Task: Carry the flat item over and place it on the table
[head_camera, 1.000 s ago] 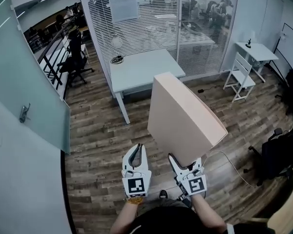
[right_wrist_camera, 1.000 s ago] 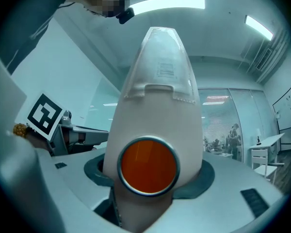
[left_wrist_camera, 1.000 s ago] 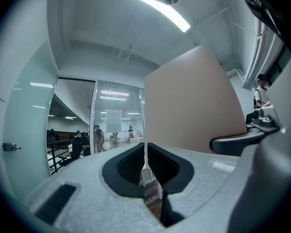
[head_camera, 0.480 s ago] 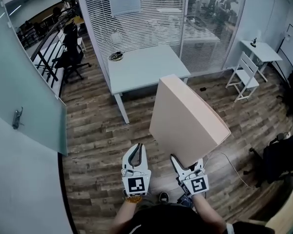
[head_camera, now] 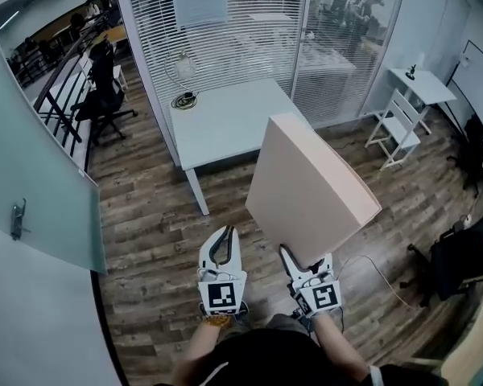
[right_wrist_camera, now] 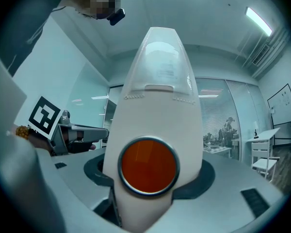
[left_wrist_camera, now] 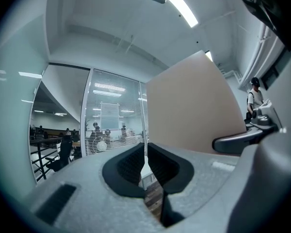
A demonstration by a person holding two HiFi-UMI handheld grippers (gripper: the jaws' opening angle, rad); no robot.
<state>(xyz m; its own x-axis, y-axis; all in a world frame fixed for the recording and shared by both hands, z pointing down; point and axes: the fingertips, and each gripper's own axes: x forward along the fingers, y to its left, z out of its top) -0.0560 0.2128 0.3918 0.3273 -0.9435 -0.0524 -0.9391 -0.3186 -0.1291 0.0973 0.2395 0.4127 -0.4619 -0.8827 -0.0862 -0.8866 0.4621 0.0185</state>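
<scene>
A large flat beige panel stands tilted on edge, and my right gripper is shut on its lower corner. In the right gripper view its white narrow edge with an orange round disc fills the gap between the jaws. My left gripper is held level beside it, to the left, shut with nothing in it; its dark pads meet at the tip. The panel shows to the right in the left gripper view. The pale grey table stands ahead, beyond both grippers.
A coiled cable lies at the table's far left corner, by a glass wall with blinds. There is a glass door at left, a white desk and white chair at right, and a dark chair nearer right.
Both grippers and the panel have moved forward over the wooden floor, and the table now sits nearer and lower in the head view. The grip on the panel is unchanged.
</scene>
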